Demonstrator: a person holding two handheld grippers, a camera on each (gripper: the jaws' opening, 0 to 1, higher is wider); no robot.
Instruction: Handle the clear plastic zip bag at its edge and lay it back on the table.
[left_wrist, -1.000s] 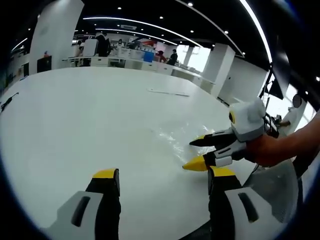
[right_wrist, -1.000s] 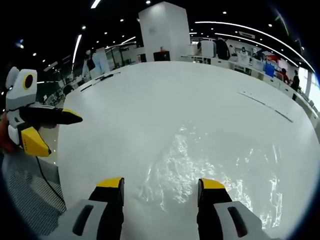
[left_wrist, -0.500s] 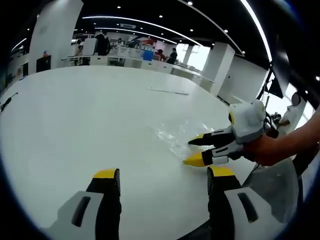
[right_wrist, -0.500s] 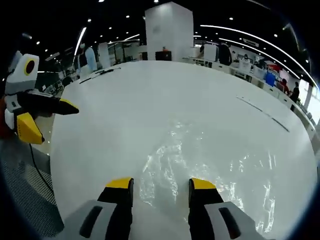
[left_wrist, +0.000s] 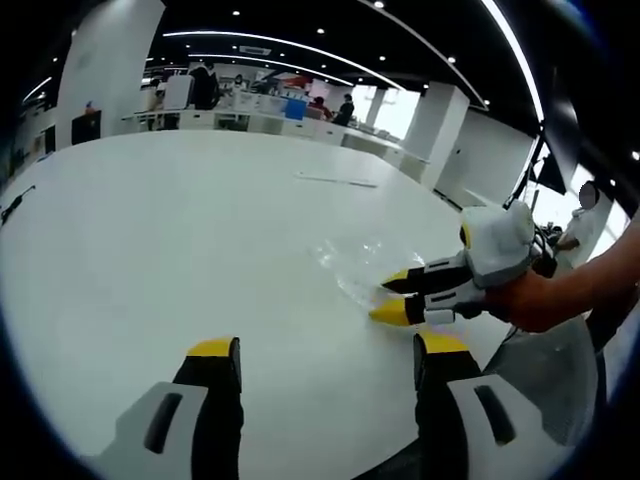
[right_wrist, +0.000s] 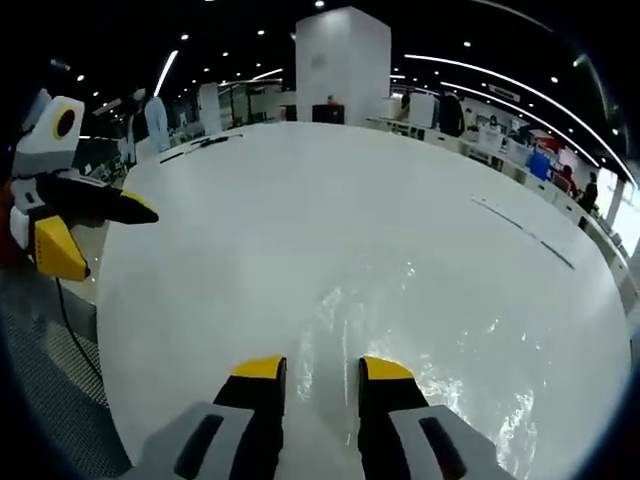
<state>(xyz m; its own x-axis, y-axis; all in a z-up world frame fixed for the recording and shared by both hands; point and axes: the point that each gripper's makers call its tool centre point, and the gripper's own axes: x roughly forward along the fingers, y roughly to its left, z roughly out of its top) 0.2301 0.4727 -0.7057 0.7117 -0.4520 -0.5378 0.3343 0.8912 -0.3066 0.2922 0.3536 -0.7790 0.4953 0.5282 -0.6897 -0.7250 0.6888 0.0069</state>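
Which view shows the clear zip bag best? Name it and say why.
The right gripper view: the clear zip bag spreads wide across the white table ahead of the right gripper. The left gripper view shows it small, as a faint glint beside the right gripper.

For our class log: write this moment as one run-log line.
right gripper: jaws narrowing at bag edge | left gripper: open, idle | bag: flat on table
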